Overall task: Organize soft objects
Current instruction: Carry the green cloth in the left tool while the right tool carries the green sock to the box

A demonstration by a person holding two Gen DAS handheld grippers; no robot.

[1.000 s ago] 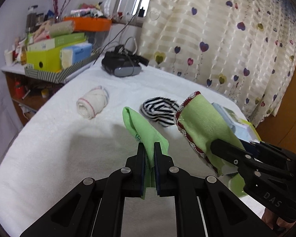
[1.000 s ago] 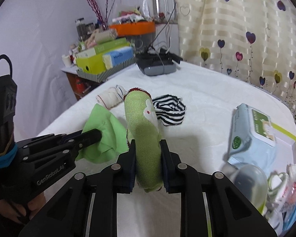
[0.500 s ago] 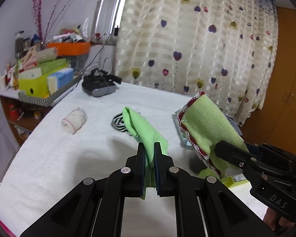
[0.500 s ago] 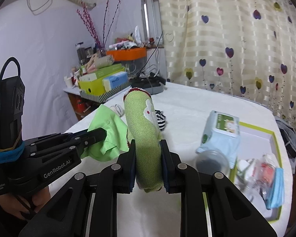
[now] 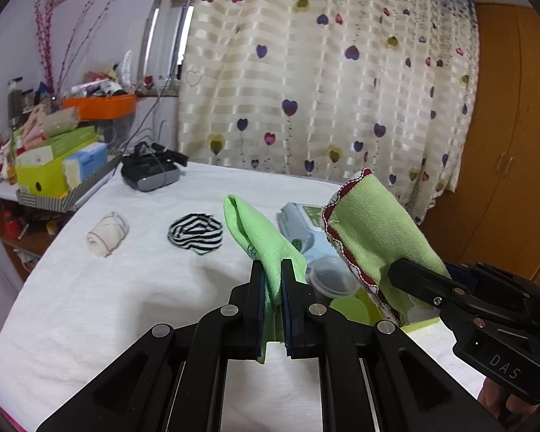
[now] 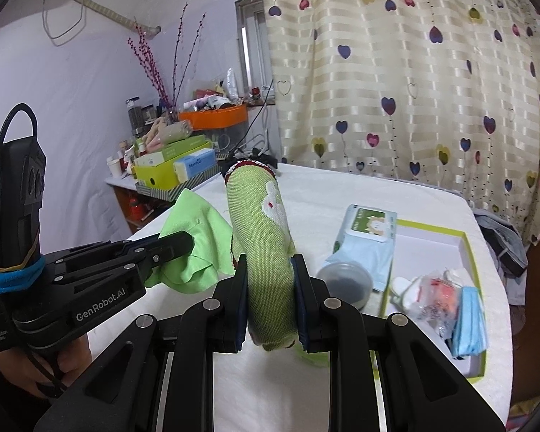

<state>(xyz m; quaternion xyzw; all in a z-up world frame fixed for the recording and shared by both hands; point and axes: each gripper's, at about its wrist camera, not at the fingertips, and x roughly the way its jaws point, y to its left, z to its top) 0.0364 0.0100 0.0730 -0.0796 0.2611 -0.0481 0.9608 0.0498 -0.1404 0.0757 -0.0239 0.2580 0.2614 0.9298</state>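
The left tongs (image 5: pixel 273 273) are clenched on a thin green cloth (image 5: pixel 259 234); the right tongs (image 6: pixel 270 288) grasp a thicker green cloth with red trim (image 6: pixel 262 223). Both cloths have risen off the white table (image 5: pixel 90 306) and swung toward the green-rimmed box (image 6: pixel 464 248), probably their destination. The striped piece (image 5: pixel 195 234) and the rolled white cloth (image 5: pixel 106 234), now farther behind, still wait on the table.

Soft, even daylight thru curtain (image 5: pixel 327 82) (slightly hazy), faint shadows, heavy fisheye bend w/ dark corners.
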